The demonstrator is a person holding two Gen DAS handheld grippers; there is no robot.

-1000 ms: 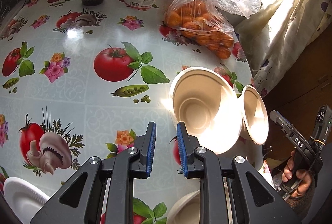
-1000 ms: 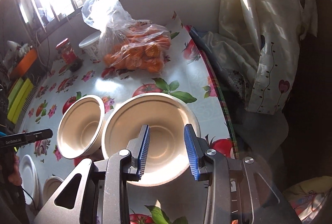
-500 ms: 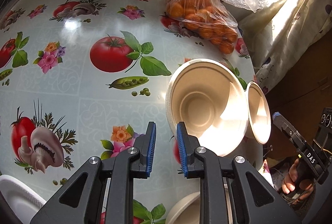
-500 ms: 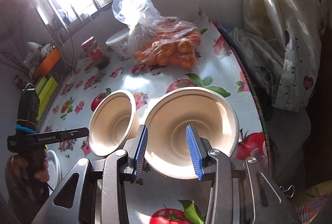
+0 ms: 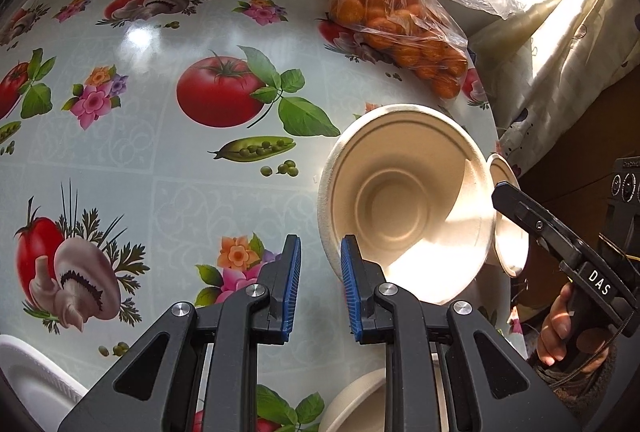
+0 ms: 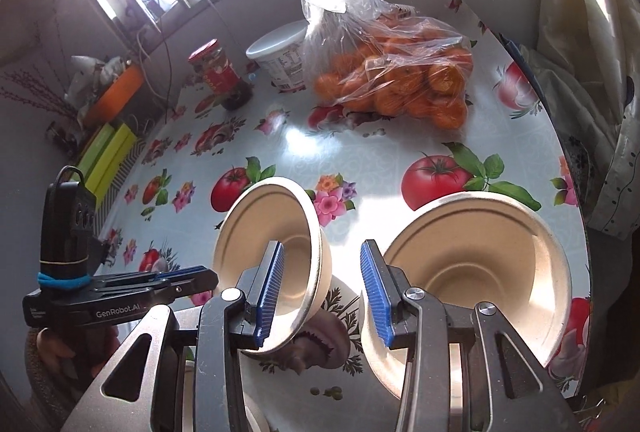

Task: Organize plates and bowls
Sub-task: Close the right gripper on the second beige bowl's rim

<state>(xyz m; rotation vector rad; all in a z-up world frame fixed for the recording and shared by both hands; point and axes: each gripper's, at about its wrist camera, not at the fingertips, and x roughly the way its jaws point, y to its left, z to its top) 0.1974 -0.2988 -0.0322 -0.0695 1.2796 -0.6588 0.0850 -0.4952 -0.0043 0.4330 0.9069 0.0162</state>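
Glossy vegetable-print tablecloth (image 6: 360, 159). Right gripper (image 6: 322, 288), jaws partly apart and empty, straddles the smaller beige pulp bowl's (image 6: 276, 252) rim; seat deeper before closing. Left gripper (image 5: 320, 286) narrow, empty.

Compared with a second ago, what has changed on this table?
The right gripper swung left, off the wider bowl; its open jaws now frame the deeper bowl's rim, gripping nothing. Both bowls, the bag of oranges and the left gripper, jaws narrowly apart and empty, stayed put.

"DAS", "GenRobot.AI" on grippers
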